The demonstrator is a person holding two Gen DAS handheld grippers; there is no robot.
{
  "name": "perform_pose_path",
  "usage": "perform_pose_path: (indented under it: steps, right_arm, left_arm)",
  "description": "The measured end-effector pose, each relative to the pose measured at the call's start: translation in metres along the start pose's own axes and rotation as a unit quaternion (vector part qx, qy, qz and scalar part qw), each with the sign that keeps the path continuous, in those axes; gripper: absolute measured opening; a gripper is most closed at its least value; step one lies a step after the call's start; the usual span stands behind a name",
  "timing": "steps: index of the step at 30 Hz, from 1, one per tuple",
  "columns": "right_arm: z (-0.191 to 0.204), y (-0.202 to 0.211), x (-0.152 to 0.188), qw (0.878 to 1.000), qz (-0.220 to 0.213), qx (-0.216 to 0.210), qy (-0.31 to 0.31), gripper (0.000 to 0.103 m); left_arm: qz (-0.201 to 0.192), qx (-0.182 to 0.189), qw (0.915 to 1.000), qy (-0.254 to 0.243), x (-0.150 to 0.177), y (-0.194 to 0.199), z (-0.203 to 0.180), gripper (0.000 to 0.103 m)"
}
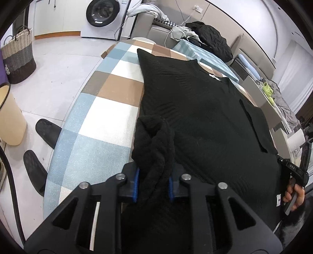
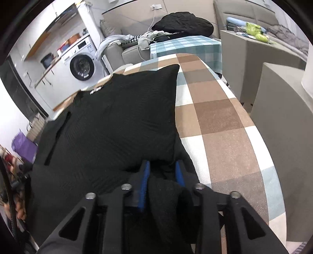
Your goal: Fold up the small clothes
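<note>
Left wrist view: my left gripper nearly closed, blue pads pinching bunched fold of black knit garment, spread across checked table toward far edge.

Right wrist view: my right gripper likewise clamps garment's near-edge fabric.

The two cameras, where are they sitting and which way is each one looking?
Left wrist: on the left gripper, facing forward and down; its fingers pinch a bunched fold of the black garment; a hand shows at right.
Right wrist: on the right gripper, facing forward and down; its fingers pinch the garment's near edge.
Both see the garment, checked table and washing machine.
</note>
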State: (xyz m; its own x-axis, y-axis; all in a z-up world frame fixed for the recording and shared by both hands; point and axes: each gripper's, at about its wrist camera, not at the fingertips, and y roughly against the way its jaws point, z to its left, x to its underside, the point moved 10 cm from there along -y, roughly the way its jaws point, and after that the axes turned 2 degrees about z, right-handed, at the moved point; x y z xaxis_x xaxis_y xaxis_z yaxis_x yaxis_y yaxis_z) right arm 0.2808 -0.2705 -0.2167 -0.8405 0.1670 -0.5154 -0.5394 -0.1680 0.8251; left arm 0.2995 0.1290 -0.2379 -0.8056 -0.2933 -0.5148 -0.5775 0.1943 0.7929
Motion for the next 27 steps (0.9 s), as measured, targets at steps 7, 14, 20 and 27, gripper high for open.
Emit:
perform_pose_path:
  steps: [7,14,20,27]
  right_arm:
    - [0.004,0.008,0.015,1.000,0.015,-0.010,0.005,0.014]
    - [0.005,0.014,0.033,0.999,0.028,-0.017,0.010,0.014]
    - [-0.004,0.020,0.033,0.997,0.056,-0.039,-0.020,0.030]
    - [-0.012,0.057,0.066,0.992,0.059,-0.097,-0.055,0.054]
  left_arm:
    - [0.003,-0.005,1.0000,-0.003,0.022,0.017,0.000,0.017]
    - [0.002,-0.009,0.9999,-0.007,0.040,0.039,0.004,0.017]
    - [-0.002,-0.007,1.0000,0.000,0.044,0.050,0.004,0.017]
    - [0.002,-0.007,1.0000,0.001,0.047,0.055,0.006,0.017]
